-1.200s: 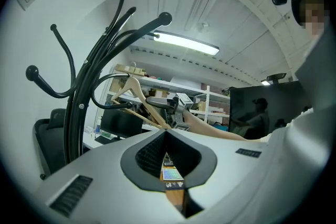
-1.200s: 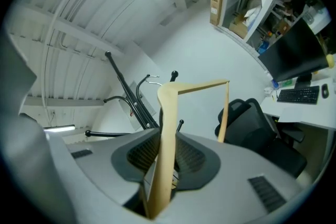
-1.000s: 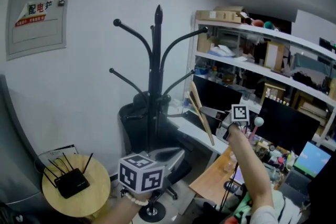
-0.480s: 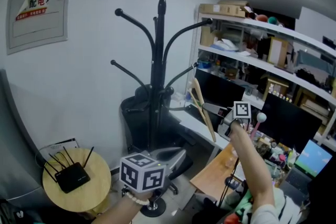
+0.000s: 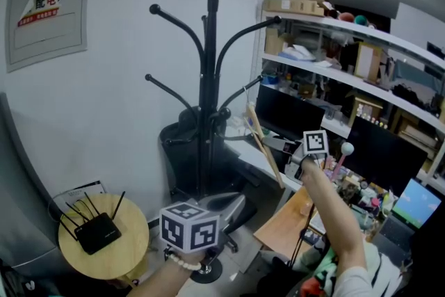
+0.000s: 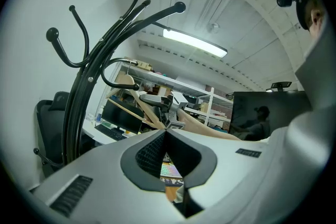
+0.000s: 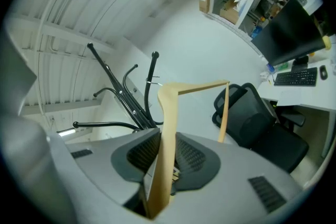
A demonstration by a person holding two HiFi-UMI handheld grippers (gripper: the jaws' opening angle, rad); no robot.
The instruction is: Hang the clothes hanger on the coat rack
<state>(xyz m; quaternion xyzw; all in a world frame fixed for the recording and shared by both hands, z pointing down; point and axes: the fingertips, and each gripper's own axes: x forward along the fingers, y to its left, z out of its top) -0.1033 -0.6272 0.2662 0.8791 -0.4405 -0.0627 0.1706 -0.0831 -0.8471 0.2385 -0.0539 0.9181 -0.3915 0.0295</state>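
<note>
The black coat rack (image 5: pixel 207 94) stands in the middle of the head view, its curved arms spreading left and right. My right gripper (image 5: pixel 285 148) is shut on one arm of the wooden clothes hanger (image 5: pixel 263 146), which stands just right of the rack's pole. The hanger's top is close under the rack's lower right arm; whether its hook touches the arm I cannot tell. In the right gripper view the wooden arm (image 7: pixel 168 113) runs up between the jaws with the rack (image 7: pixel 126 102) behind. My left gripper (image 5: pixel 233 205) is low in front of the rack, shut and holding nothing (image 6: pixel 165 131).
A black office chair (image 5: pixel 182 149) stands behind the rack's pole. A round wooden stool (image 5: pixel 132 257) with a router (image 5: pixel 96 233) is at lower left. White shelves (image 5: pixel 334 66) and a desk (image 5: pixel 243 160) with monitors fill the right. A grey panel (image 5: pixel 49 7) hangs on the wall.
The right gripper and the hanger have sunk a little relative to the rack's lower right arm. The left gripper has also dropped slightly. Both grips are unchanged.
</note>
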